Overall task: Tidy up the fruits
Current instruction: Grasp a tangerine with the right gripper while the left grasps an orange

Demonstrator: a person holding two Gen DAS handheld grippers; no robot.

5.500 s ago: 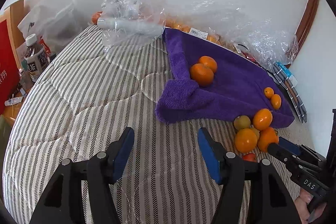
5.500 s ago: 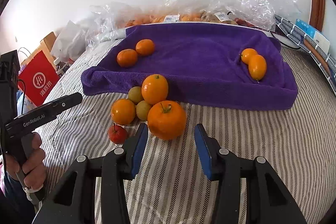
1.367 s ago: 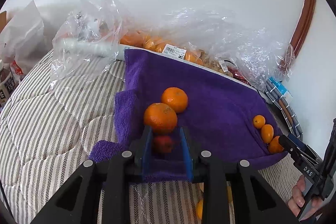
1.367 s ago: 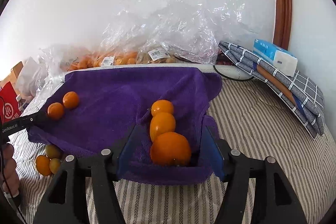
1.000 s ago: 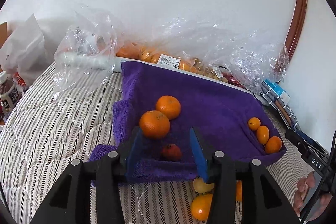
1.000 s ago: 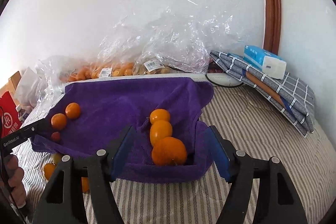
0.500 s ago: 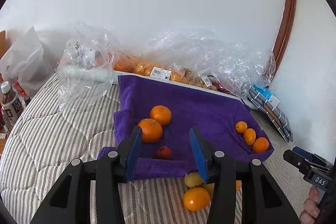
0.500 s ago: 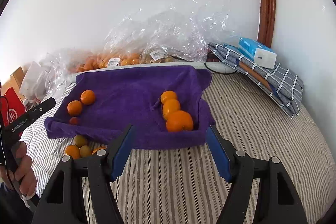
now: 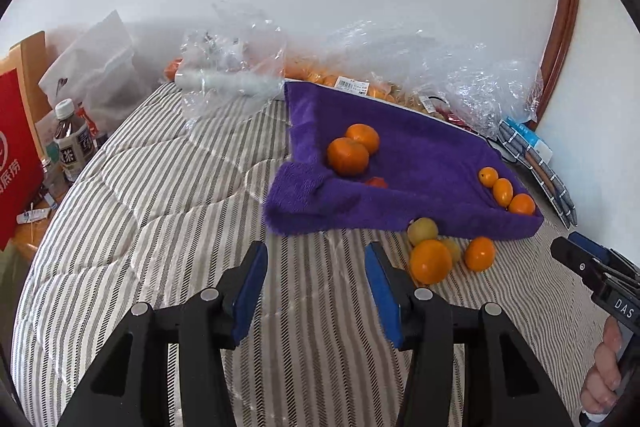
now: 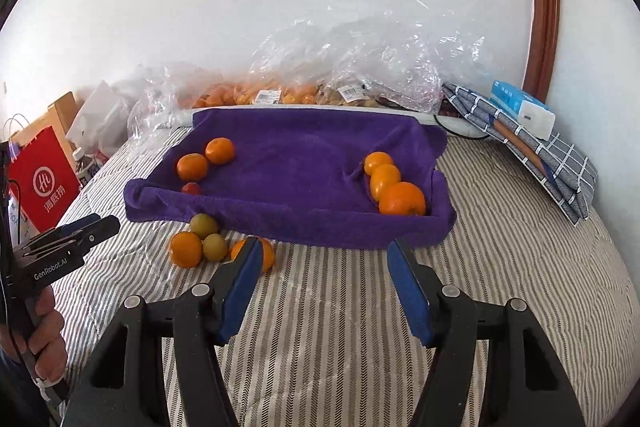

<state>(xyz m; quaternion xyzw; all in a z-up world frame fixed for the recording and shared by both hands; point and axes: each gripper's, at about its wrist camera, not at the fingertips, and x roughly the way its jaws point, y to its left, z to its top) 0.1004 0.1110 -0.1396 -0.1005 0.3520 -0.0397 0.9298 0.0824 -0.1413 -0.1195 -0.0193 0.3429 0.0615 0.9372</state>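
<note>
Left gripper (image 9: 314,281) agape, empty, right gripper (image 10: 322,281) too — loose fruits (image 10: 200,243) ahead-left

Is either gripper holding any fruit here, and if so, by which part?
Nothing is held. The left gripper and right gripper are both open over the striped bedding.

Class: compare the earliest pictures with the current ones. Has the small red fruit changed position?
Yes. The small red fruit left the striped quilt and now lies on the purple towel, beside two orange mandarins.
</note>
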